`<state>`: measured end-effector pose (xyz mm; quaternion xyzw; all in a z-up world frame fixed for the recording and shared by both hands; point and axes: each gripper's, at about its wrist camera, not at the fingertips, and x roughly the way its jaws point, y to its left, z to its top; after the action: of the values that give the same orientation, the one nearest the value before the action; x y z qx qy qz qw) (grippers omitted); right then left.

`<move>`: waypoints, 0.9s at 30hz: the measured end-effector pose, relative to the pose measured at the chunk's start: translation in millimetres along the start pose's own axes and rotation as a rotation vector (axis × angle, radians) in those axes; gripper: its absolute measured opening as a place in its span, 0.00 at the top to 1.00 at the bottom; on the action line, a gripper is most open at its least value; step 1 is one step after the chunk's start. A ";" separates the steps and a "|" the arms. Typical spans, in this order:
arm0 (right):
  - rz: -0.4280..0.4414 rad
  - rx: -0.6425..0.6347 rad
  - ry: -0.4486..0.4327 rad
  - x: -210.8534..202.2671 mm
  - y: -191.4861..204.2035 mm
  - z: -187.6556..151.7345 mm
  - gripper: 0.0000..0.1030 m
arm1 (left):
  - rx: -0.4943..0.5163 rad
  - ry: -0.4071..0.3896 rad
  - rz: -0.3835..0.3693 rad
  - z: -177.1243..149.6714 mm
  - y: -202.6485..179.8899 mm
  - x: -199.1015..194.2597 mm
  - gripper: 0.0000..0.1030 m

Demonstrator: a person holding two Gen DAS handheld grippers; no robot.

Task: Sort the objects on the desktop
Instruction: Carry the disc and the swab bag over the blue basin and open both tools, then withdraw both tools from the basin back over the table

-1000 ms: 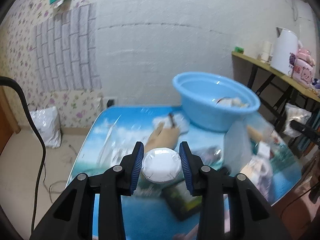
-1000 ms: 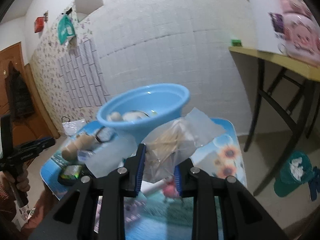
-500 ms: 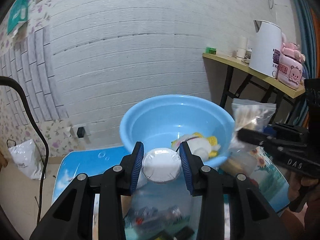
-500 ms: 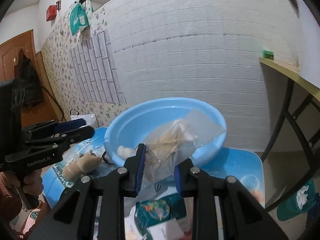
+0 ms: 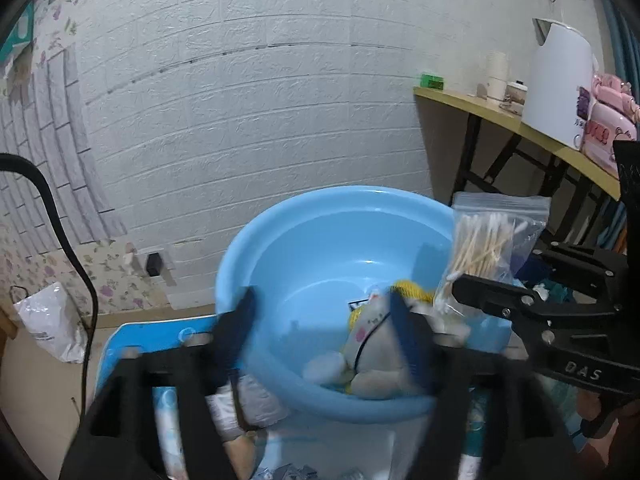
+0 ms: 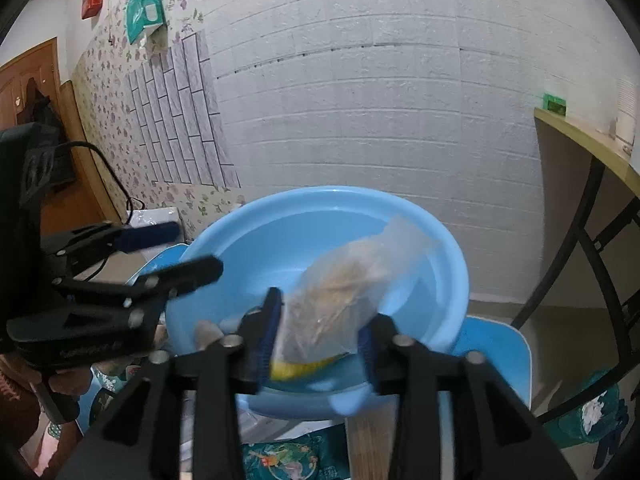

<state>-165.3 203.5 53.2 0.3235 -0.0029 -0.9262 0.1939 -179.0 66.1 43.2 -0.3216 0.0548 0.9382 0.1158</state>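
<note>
Your left claw [image 5: 324, 336] hangs over the near rim of the blue basin [image 5: 280, 264], and its jaws have just been opening; they now stand wide apart with nothing between them. Down in the basin, a small white round object [image 5: 325, 367] lies against a grey plush toy [image 5: 374, 344] with a yellow part behind it. Your right claw [image 6: 318, 334] is also over the basin, and its jaws have just been opening too. The clear bag of cotton swabs [image 6: 344, 300] sits in the gap between them; it is motion-blurred, its left side looks close to the left pad, and there is a visible gap to the right pad, so the pads do not look clamped on it. In the left wrist view the same bag stands upright beside the basin's right rim, at the tip of your right claw. The basin rests on a blue printed tabletop [image 6: 492, 344], with more packets and small items lying in front of it. A white kettle [image 5: 560, 84] stands on a yellow shelf to the right.
</note>
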 end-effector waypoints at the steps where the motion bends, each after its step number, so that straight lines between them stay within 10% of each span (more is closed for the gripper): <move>1: -0.006 0.005 0.005 -1.0 0.1 -0.8 0.46 | -0.005 -0.012 0.024 0.2 -0.4 -3.4 0.13; 6: -0.050 0.067 -0.037 -15.9 -3.8 -8.0 0.32 | -0.059 -0.052 0.061 -0.9 7.5 -25.3 0.09; 27: -0.087 0.132 0.037 -59.1 6.8 -79.2 0.31 | -0.158 -0.012 0.060 -87.3 36.2 -94.0 0.05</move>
<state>-73.0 228.1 26.8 0.3523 -0.0463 -0.9254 0.1320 -64.5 -1.4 33.5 -0.3222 -0.0106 0.9446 0.0620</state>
